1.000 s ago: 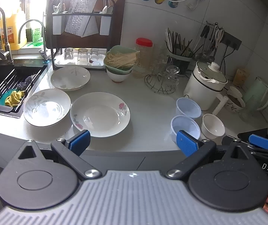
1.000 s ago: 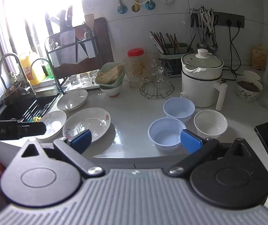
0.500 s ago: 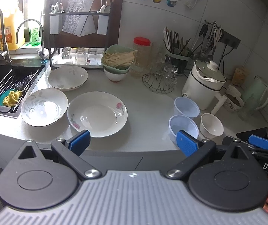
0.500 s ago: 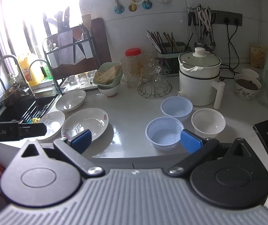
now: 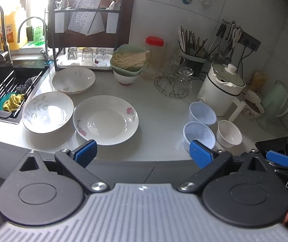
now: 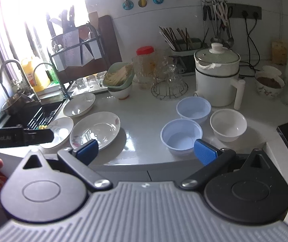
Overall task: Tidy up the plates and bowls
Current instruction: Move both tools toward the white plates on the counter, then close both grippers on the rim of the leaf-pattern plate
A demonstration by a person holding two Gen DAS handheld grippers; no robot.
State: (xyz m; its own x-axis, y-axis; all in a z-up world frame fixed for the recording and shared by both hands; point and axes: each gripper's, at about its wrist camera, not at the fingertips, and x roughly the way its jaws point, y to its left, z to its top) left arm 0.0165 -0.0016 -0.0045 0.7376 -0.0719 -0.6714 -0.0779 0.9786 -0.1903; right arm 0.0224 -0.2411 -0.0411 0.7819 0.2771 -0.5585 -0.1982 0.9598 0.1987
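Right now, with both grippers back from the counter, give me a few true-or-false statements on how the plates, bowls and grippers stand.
1. Three plates lie separately on the counter, none stacked. True: the rose plate, the leaf plate and the far plate each lie flat.
2. The left gripper is shut on a plate. False: its jaws are wide open and empty.
3. Two blue plastic bowls sit beside a white bowl. True.
4. The white bowl is nested inside a blue one. False: it stands on its own.
5. The right gripper holds a bowl. False: it is open and empty.
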